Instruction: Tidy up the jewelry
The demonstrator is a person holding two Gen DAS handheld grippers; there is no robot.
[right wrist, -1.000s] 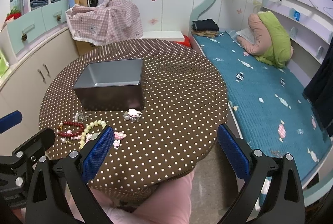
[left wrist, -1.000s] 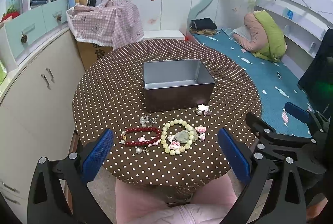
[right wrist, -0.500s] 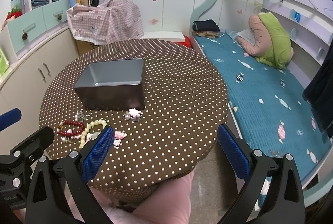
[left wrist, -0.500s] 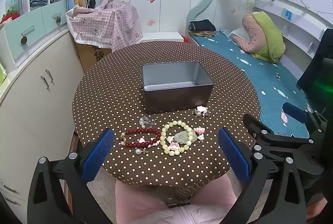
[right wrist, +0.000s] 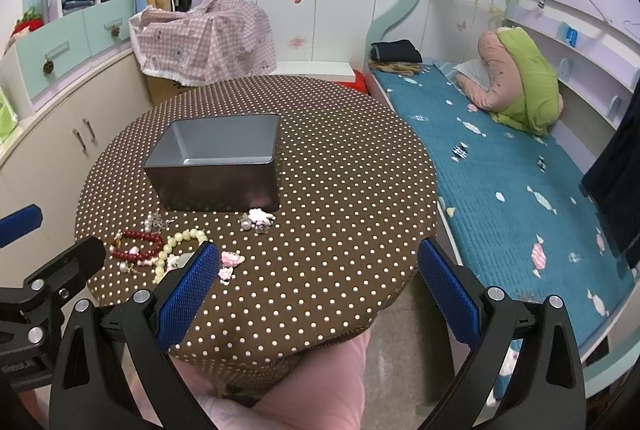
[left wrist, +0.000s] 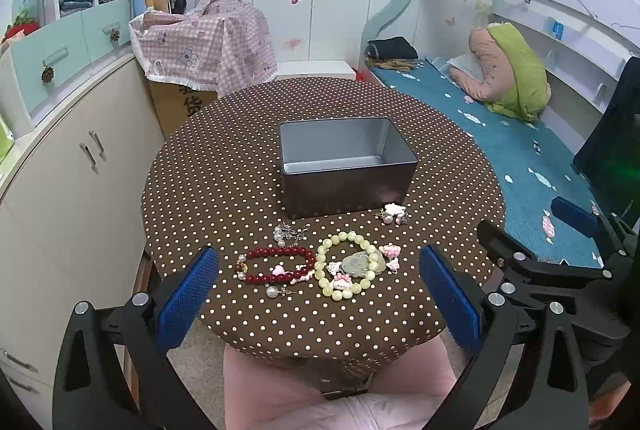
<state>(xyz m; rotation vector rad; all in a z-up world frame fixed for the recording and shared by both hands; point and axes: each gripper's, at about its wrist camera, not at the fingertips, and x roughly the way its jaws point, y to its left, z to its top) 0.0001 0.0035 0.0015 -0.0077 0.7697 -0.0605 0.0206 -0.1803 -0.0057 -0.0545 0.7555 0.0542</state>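
Observation:
An empty grey metal box [left wrist: 344, 166] stands mid-table on the brown dotted cloth [left wrist: 224, 166]; it also shows in the right wrist view [right wrist: 216, 166]. In front of it lie a red bead bracelet [left wrist: 276, 264], a pale yellow bead bracelet [left wrist: 347, 264] around a pale pendant, pearl earrings [left wrist: 290, 232] and small pink charms [left wrist: 394, 212]. My left gripper [left wrist: 318, 294] is open and empty, near the table's front edge before the bracelets. My right gripper [right wrist: 318, 290] is open and empty, to the right of the jewelry [right wrist: 160, 250].
The round table's near edge sits just above the person's pink-clad lap [left wrist: 340, 390]. Cream cabinets [left wrist: 72, 166] stand left, a bed with a teal cover [right wrist: 500, 166] right, and a box under pink checked cloth [left wrist: 204, 42] behind.
Both grippers have drifted slightly back and up; the table and box sit a little lower in view. Nothing was touched and the jaws stayed open.

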